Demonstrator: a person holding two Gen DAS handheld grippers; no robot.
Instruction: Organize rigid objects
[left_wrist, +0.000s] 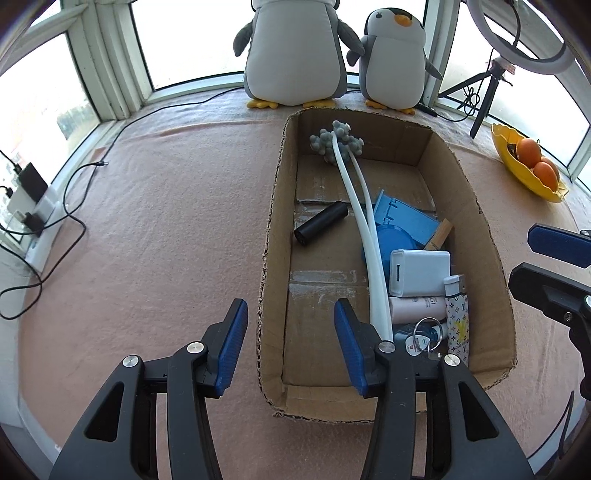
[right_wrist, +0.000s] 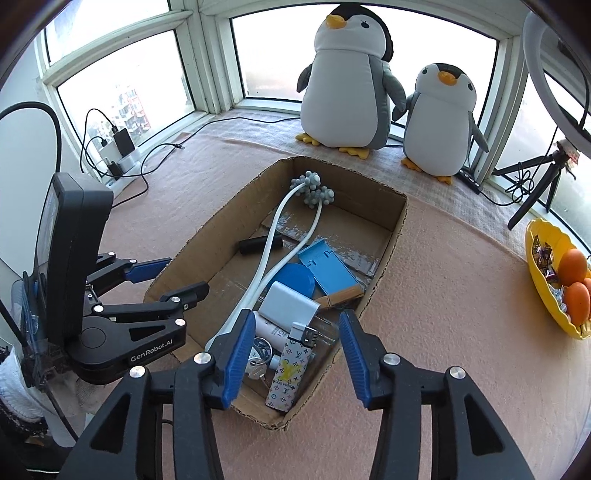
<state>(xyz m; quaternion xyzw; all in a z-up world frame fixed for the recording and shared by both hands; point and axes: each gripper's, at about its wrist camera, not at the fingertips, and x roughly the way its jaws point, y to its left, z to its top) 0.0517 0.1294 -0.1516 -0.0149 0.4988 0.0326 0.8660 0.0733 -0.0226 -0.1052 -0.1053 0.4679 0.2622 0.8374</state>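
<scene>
A cardboard box (left_wrist: 275, 206) (right_wrist: 391, 236) lies on the pink cloth. Inside are a black cylinder (left_wrist: 320, 222) (right_wrist: 255, 244), a white-handled massager with grey balls (left_wrist: 356, 199) (right_wrist: 275, 236), a blue holder (left_wrist: 402, 218) (right_wrist: 328, 271), a blue lid (right_wrist: 293, 277), a wooden clip (left_wrist: 439, 236) (right_wrist: 340, 297), a white charger (left_wrist: 419, 273) (right_wrist: 288, 306), a patterned lighter (left_wrist: 457, 317) (right_wrist: 291, 365), a pink tube (left_wrist: 417, 308) and keys (left_wrist: 424, 338) (right_wrist: 256, 363). My left gripper (left_wrist: 291, 350) (right_wrist: 177, 277) is open and empty over the box's near left wall. My right gripper (right_wrist: 297, 356) (left_wrist: 539, 258) is open and empty over the box's near end.
Two plush penguins (left_wrist: 295, 51) (right_wrist: 345, 85) stand by the window behind the box. A yellow bowl with oranges (left_wrist: 532, 162) (right_wrist: 554, 277) sits at the right. A ring-light tripod (left_wrist: 484, 96) (right_wrist: 535, 184) stands at the back right. Chargers and cables (left_wrist: 37, 206) (right_wrist: 118, 151) lie at the left.
</scene>
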